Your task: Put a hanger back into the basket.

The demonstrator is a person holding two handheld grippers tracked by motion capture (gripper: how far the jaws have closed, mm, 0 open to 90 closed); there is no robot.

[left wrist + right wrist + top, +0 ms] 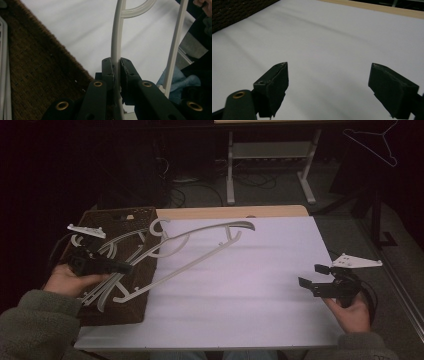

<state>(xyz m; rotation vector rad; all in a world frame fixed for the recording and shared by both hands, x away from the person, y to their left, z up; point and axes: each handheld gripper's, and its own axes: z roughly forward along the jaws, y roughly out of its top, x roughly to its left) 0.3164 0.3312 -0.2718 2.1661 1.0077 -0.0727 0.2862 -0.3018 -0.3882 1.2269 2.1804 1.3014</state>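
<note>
The left gripper is clamped on the pale plastic coat hanger, whose long axis slants from the brown woven basket toward the white table sheet, well apart from the wide-open right gripper.

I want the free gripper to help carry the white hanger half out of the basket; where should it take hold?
Probably the long straight bottom bar of the hanger, coming from the right over the white sheet. That bar is thin, bare and nearest the open right gripper; the left gripper already clamps the hanger near its hook.
</note>
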